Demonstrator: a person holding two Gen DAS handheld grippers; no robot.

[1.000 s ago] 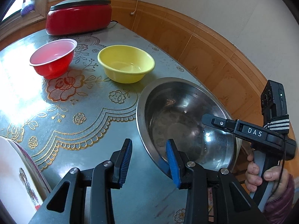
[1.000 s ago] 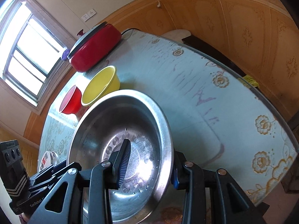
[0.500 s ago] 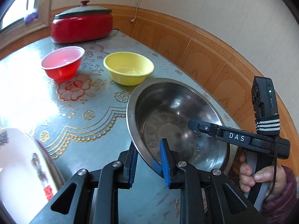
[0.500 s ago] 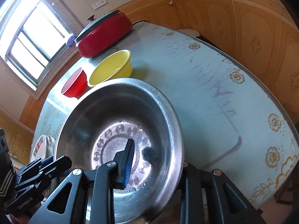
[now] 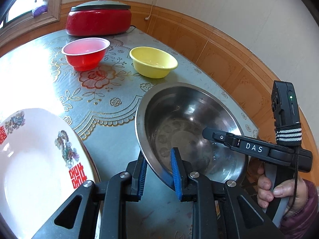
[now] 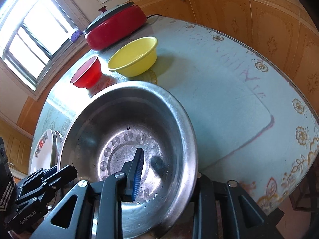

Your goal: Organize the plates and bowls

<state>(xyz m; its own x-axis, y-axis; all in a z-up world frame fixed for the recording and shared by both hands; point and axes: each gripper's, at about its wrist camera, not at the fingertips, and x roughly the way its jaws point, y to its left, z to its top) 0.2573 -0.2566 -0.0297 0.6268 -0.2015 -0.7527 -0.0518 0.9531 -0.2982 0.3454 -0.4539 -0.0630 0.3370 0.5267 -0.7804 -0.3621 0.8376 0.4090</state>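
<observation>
A large steel basin (image 5: 189,127) is held tilted above the table, also seen in the right wrist view (image 6: 127,139). My left gripper (image 5: 158,171) is shut on its near-left rim, one pad inside and one outside. My right gripper (image 6: 165,171) is shut on the basin's right rim; its outer finger is hidden behind the rim. A yellow bowl (image 5: 153,61) and a red bowl (image 5: 85,52) stand farther back on the table. A white patterned plate (image 5: 33,159) lies at the near left.
A red electric cooker with a grey lid (image 5: 98,18) stands at the table's far end by the window. The table (image 5: 111,91) has a floral cover; its right edge runs along a wood-panelled wall (image 5: 229,59). In the right wrist view stacked plates (image 6: 45,149) sit left of the basin.
My left gripper has closed from open onto the basin's rim. The basin has lifted and tilted, held by both grippers. The white plate shows more at the left.
</observation>
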